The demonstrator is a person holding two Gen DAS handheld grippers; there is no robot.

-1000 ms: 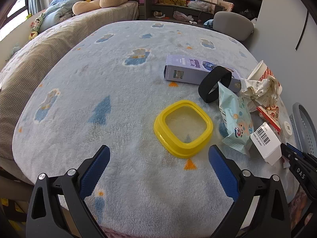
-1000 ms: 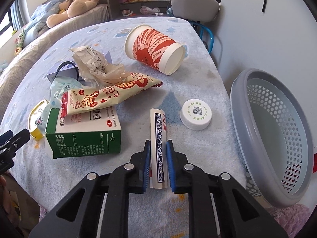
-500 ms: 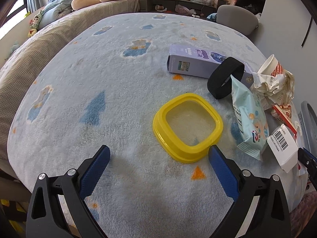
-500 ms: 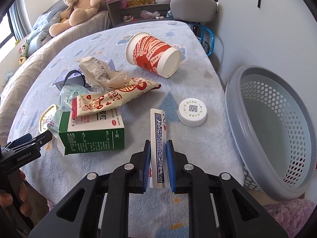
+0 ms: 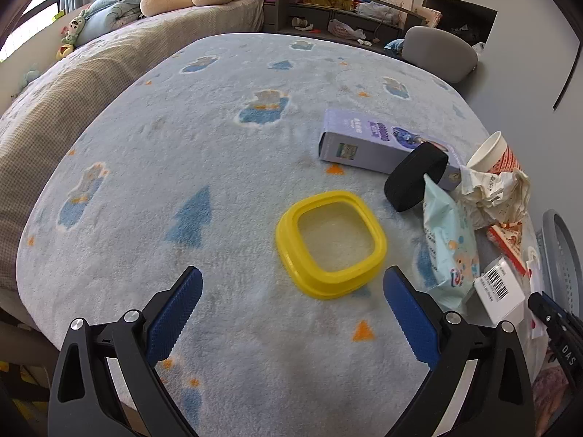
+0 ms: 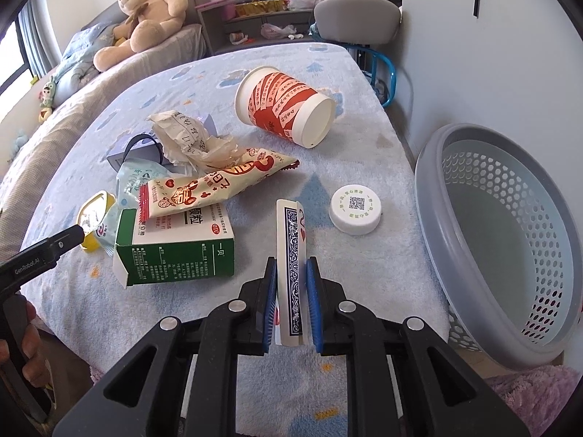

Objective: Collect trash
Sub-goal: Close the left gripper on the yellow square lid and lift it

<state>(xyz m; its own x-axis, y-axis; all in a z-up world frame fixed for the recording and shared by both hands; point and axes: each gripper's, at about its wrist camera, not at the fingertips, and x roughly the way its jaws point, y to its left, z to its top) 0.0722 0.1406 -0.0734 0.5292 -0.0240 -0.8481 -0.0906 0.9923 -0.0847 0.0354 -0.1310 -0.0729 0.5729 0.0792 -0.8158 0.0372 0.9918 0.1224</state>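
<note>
Both blue pads of the right gripper (image 6: pixel 291 302) clench the folded blue-patterned playing card (image 6: pixel 290 251), which best rides level over the grey perforated plastic basket (image 6: pixel 470 266) before letting go, while the left gripper (image 5: pixel 291 313) gapes empty.

Left gripper (image 5: pixel 291 291): black angular frame, blue ribbed pads (image 5: pixel 175 309), silver screws. Right gripper (image 6: pixel 291 291): same build; white "GenRobot.AI" lettering on the left unit's black side.

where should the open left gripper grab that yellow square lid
Take the yellow lid by its near-right raised rim, coming down from above with one jaw inside the clear centre and one outside. It lies flat on the blanket, so there is no side wall to pinch across, and the left gripper already hangs just short of it.
</note>
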